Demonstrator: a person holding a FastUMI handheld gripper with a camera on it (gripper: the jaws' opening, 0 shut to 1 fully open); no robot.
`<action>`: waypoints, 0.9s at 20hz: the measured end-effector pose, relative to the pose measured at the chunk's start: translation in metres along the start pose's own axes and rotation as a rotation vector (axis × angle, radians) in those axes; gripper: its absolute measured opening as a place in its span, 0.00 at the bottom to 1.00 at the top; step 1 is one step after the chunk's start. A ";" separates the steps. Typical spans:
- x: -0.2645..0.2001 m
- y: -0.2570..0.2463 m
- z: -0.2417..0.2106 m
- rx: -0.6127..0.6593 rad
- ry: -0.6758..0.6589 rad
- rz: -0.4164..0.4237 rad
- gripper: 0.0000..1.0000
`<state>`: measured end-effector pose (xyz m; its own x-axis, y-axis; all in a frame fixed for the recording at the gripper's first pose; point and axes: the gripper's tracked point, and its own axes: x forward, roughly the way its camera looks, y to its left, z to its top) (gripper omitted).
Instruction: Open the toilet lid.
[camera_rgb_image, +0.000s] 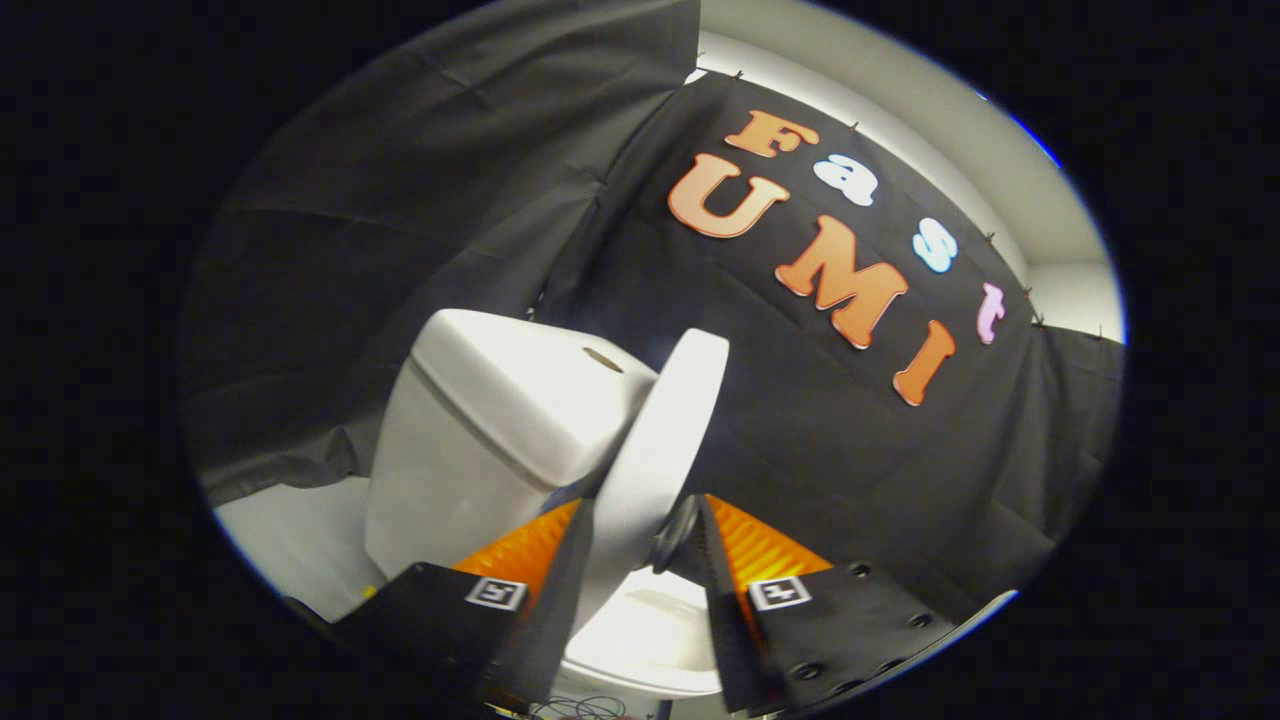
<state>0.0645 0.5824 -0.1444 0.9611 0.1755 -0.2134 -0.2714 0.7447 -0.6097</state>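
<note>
Backdrop: black cloth booth wall (420, 250), creased, with pale plain wall above it and pale floor (290, 540) at its foot. Centre stock: white glazed ceramic cistern (490, 440), boxy, capped by a flat tank cover with a small round flush button (602, 359) near its edge. Task item: white smooth plastic toilet lid (655, 450), rounded and slab-like, raised and seen nearly edge-on, leaning up toward the cistern corner, lower part running down between the gripper's fingers. Beneath: bright white toilet seat and bowl rim (645, 640), just past the fingertips. Gripper (640, 545): two ridged fingers set either side of the lid's free edge, closed in tight against both faces, apparently clamped on it, though contact on the right-hand side partly masked by a dark round fitting (675, 535). Handling judgement: stiff, light to moderate in weight, hinged at the rear, so travel follows an arc rather than a straight pull; glossy surface likely slippery, pinch best kept on the front rim, farthest from the hinge, for leverage. Status judgement: well past half open, not yet resting against the cistern. Risk: slip from the grip, lid dropping back onto the seat.
</note>
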 end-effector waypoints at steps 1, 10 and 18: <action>-0.003 -0.004 0.004 0.015 -0.009 0.011 0.70; -0.014 -0.120 0.037 0.217 -0.107 0.030 0.97; -0.041 -0.284 -0.013 0.389 -0.095 -0.068 0.97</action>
<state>0.1012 0.3554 0.0277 0.9817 0.1624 -0.0993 -0.1843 0.9415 -0.2821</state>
